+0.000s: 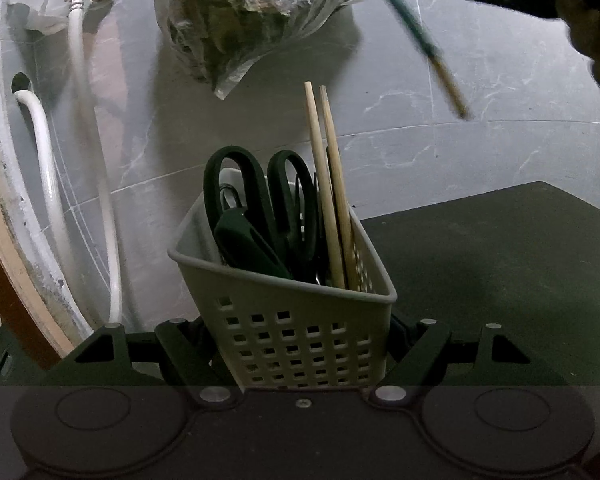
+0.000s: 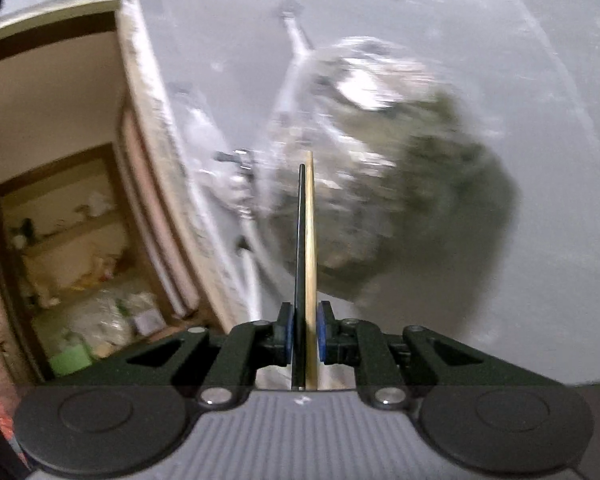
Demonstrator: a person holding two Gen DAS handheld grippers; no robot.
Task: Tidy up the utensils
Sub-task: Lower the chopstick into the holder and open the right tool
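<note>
Clamped in the right gripper [image 2: 305, 332]: a pair of chopsticks [image 2: 306, 240], one dark, one pale wood, pinched side by side between the blue pads [image 2: 321, 334], jaws nearly closed on them, tips pointing forward toward a blurred plastic bag [image 2: 400, 184] against the grey wall; seen from the left wrist as a dark, blurred stick slanting in at upper right. Held by the left gripper [image 1: 304, 344]: a grey perforated utensil basket [image 1: 300, 320], jaws set wide against its two sides, already loaded with black-handled scissors [image 1: 260, 208] and two more wooden chopsticks [image 1: 328, 200] standing upright. Likely light, stiff and smooth, so prone to swivelling or sliding between the pads; probably best gripped mid-length or nearer the thick end, both sticks squeezed together. Basket probably light too, thin plastic, apt to flex under a hard squeeze; safer taken low on the walls, as here.
</note>
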